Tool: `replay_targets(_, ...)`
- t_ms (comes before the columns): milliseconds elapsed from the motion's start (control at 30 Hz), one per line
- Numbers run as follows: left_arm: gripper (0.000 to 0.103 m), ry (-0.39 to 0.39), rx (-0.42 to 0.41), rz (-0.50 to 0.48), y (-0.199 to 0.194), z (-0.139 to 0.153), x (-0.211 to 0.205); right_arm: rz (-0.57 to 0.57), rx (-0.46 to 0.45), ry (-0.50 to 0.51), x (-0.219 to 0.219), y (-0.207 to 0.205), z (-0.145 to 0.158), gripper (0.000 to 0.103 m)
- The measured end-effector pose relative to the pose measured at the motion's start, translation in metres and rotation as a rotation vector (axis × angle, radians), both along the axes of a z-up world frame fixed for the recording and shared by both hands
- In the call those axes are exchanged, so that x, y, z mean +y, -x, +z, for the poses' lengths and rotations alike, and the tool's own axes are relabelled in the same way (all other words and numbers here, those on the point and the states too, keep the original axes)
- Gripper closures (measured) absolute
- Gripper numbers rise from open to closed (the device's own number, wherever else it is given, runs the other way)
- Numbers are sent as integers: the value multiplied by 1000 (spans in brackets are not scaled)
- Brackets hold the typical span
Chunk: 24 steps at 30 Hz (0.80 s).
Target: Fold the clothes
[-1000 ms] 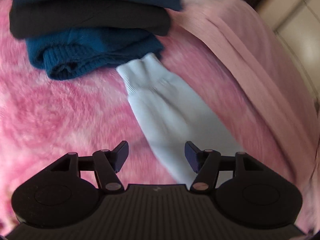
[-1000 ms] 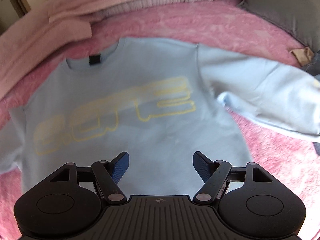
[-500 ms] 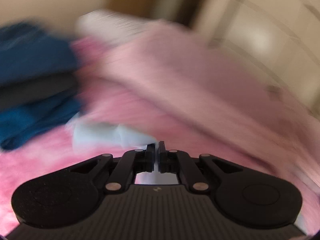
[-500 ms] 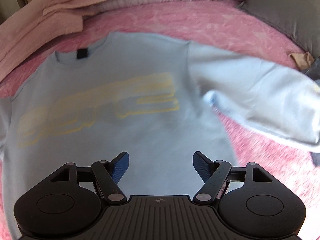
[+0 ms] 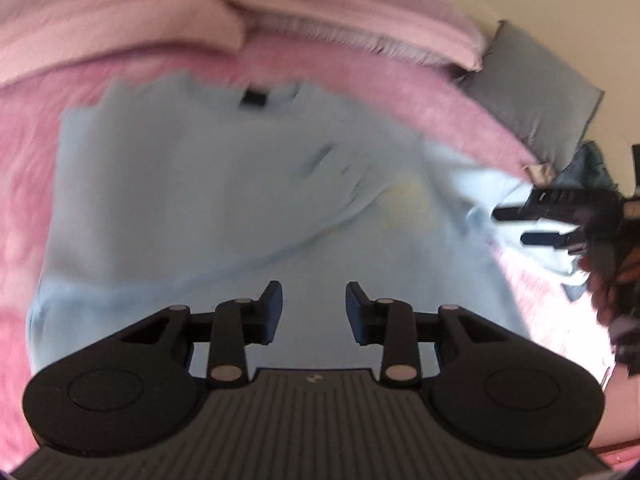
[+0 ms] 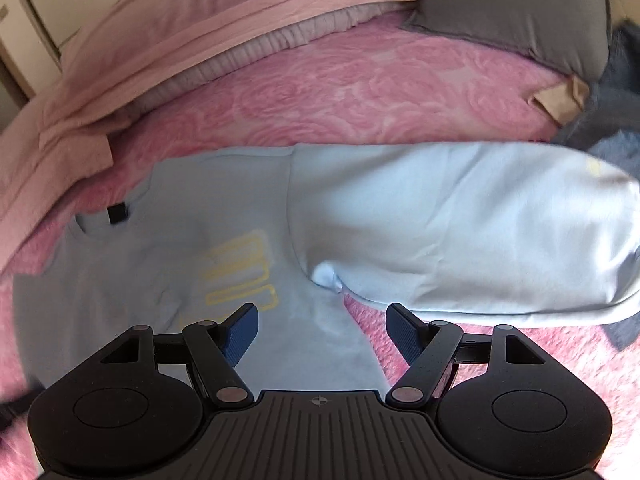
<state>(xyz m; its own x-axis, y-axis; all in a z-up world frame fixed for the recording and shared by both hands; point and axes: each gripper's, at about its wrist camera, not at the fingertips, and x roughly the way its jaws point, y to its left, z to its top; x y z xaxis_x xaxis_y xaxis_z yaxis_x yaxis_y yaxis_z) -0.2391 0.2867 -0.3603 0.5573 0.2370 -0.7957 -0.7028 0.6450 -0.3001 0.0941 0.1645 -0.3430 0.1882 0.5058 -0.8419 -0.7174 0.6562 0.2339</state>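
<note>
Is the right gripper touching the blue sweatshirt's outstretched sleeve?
Apart. The right wrist view shows the right gripper open, with pink blanket visible between it and the sleeve.

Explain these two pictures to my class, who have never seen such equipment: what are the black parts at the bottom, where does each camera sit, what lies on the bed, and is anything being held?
No robot is here. A person holds a hand tool in each hand, each with two fingers that pinch, and a wide-angle camera on each tool looks forward along those fingers. That is why black parts fill the bottom of both pictures.

The left gripper and the right gripper both stand open, and neither holds anything.

On the pink blanket lies a light blue sweatshirt with yellow lettering. Its sleeve on the right gripper's side stretches outward. In the blurred left view, the other sleeve seems folded across the chest, and the right tool appears at the edge. Behind lie a pale pink quilt and a grey pillow.
</note>
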Motion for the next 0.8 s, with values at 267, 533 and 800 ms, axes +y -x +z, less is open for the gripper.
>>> replay_targets(267,76,-21,161,199,62,-21,24,25,225,-195,21,0,-23,29)
replay_targets(533,76,-22,181,243,74,-39,49,-35,470,-254,81,-13,-78,53)
replay_targets(800,76,-46,171,263,77,-49,50,6,385,-310,97,-10,-75,99)
